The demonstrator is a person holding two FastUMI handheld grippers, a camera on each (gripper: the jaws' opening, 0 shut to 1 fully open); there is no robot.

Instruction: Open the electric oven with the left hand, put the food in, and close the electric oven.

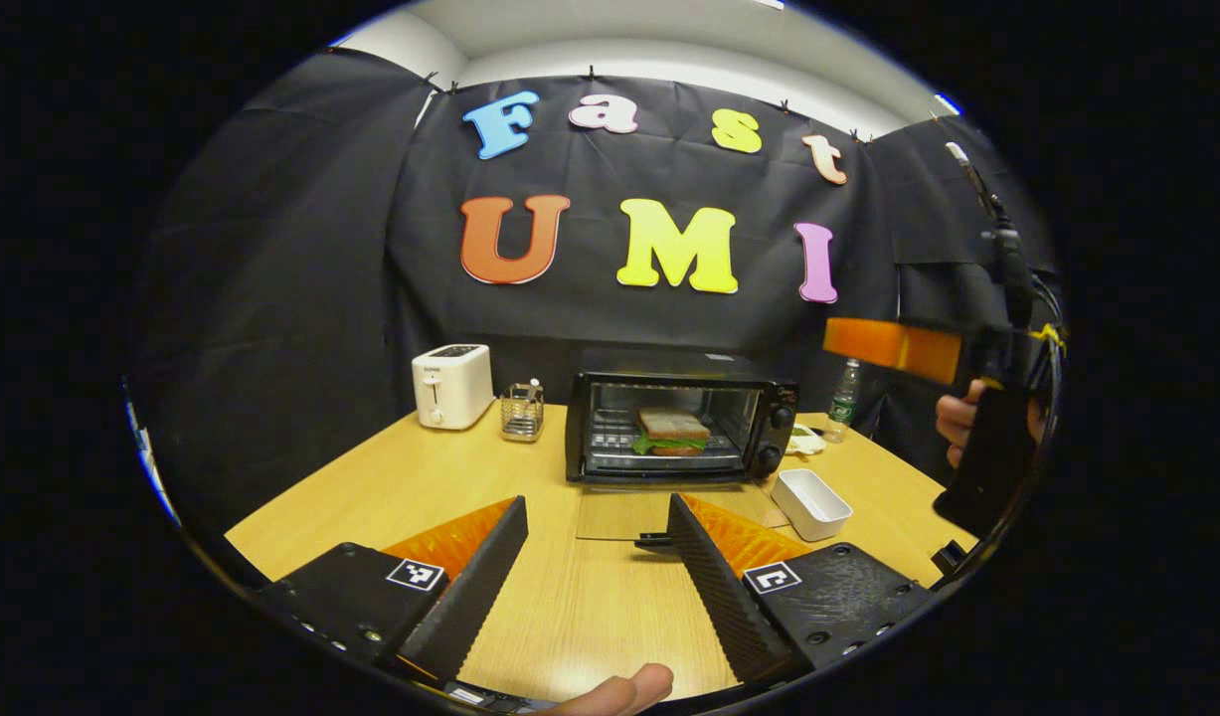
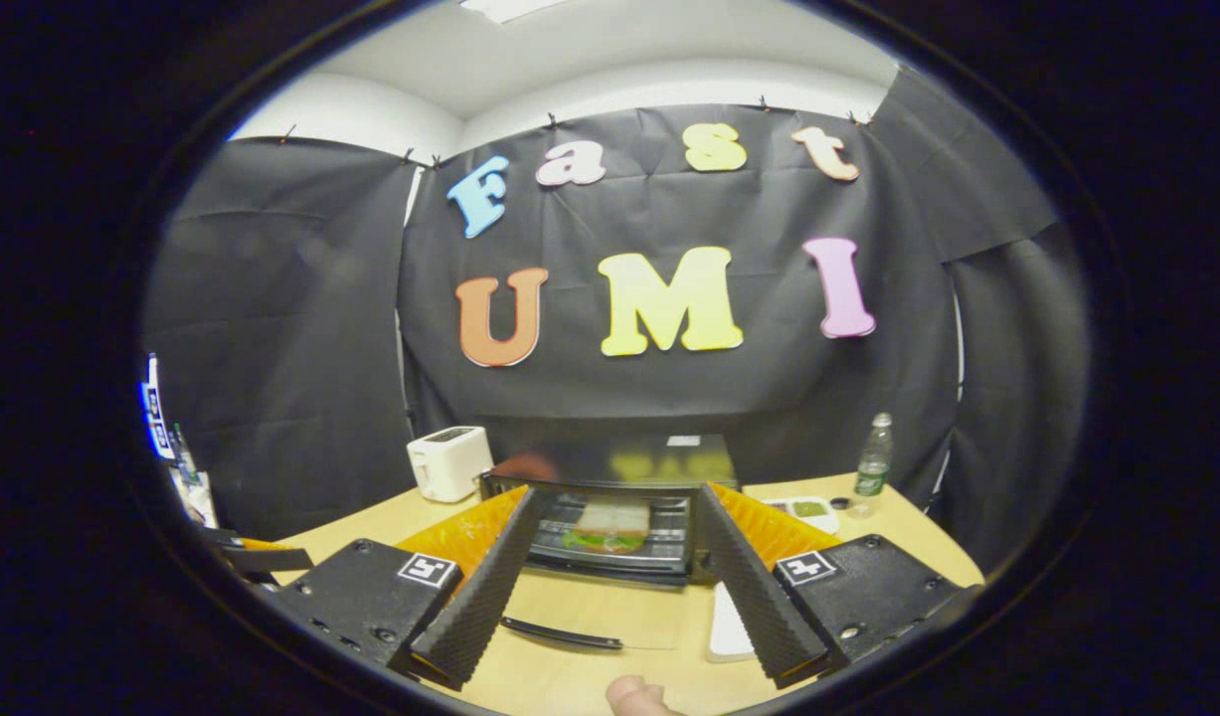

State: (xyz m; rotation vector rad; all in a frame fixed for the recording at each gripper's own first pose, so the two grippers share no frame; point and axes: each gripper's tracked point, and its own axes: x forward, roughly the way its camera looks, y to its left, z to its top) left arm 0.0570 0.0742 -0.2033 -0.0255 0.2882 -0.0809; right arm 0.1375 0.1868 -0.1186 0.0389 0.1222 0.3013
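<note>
You have one black electric oven (image 1: 681, 426), glass door (image 1: 624, 512) down flat, holding one brown-bread lettuce sandwich (image 1: 672, 432). Your left gripper (image 1: 595, 557) and right gripper (image 2: 610, 567) both gape wide, holding nothing.

Light comes from overhead — a bright ceiling panel (image 2: 505, 8) shows at the top of the right gripper view, and the wooden table (image 1: 570, 597) carries a soft sheen with only faint shadows. Both views bend strongly toward their rims. The left gripper view is sharp; the right is softer — the electric oven (image 2: 610, 497) looks smeared.
</note>
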